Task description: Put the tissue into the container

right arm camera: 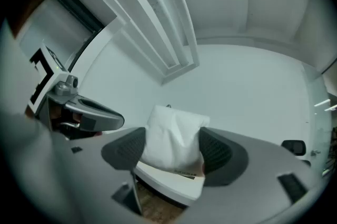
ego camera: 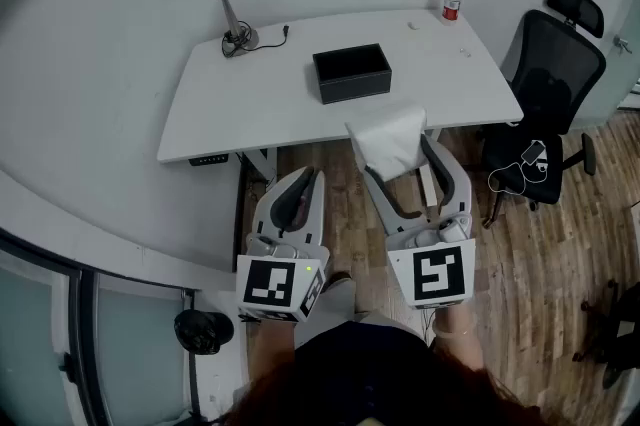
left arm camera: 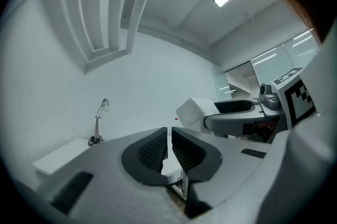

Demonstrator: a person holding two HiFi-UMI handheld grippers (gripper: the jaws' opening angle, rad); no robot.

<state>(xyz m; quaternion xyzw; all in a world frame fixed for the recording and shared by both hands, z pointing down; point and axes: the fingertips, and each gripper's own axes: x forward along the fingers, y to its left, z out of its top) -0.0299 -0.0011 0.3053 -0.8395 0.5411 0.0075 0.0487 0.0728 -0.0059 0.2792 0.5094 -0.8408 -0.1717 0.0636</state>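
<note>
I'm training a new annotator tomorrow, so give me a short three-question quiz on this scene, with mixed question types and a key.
1. True or false: the left gripper holds the tissue.
2. Where is the black container? A) on the white table; B) on a shelf; C) in the left gripper.
3. Fill in: the tissue is clamped between the jaws of the ___ gripper.

Key: 1 false, its jaws are together with nothing between them; 2 A; 3 right gripper.
</note>
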